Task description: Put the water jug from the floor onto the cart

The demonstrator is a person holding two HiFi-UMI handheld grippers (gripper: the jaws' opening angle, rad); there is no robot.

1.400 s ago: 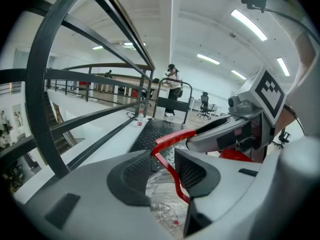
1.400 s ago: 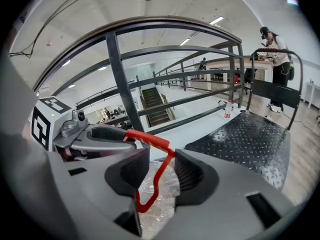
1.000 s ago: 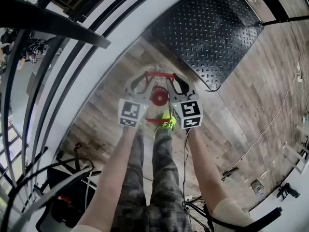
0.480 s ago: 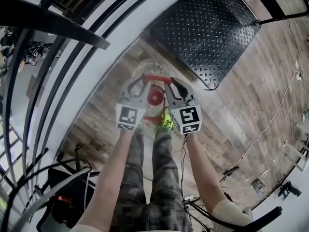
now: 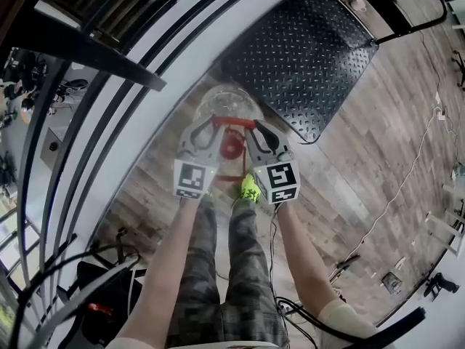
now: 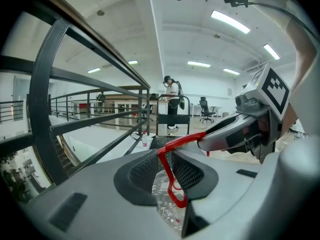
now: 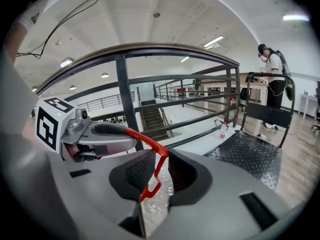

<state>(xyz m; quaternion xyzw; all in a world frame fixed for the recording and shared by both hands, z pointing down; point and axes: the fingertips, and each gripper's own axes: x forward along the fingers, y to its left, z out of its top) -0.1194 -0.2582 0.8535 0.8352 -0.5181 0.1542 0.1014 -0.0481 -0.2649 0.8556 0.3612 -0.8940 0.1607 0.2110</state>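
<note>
I have both tongs on the water jug (image 5: 229, 99) by its red handle (image 5: 234, 121). The left tongs (image 5: 211, 124) clamp the handle's left end and the right tongs (image 5: 256, 128) clamp its right end, and both pairs have just drawn in on it. The left gripper view shows the left tongs (image 6: 162, 168) narrowed, with their ribbed pads pressing the thin red handle (image 6: 165, 170). The right gripper view shows the same for the right tongs (image 7: 155, 171), closed on the handle (image 7: 159, 170).

The clear jug hangs under the handle with its red cap (image 5: 232, 146) facing me. It sits just ahead of my yellow shoes (image 5: 251, 188), above the wooden floor (image 5: 349, 166). I cannot tell whether its base is off the boards.

The cart (image 5: 309, 46), with its black studded deck, stands just beyond the jug to the right, and the jug is not on it. A dark railing (image 5: 109, 60) runs along the left.

In the right gripper view a small bottle (image 7: 223, 130) stands by the cart's far corner. A person (image 7: 272, 79) stands behind the cart's push bar.
</note>
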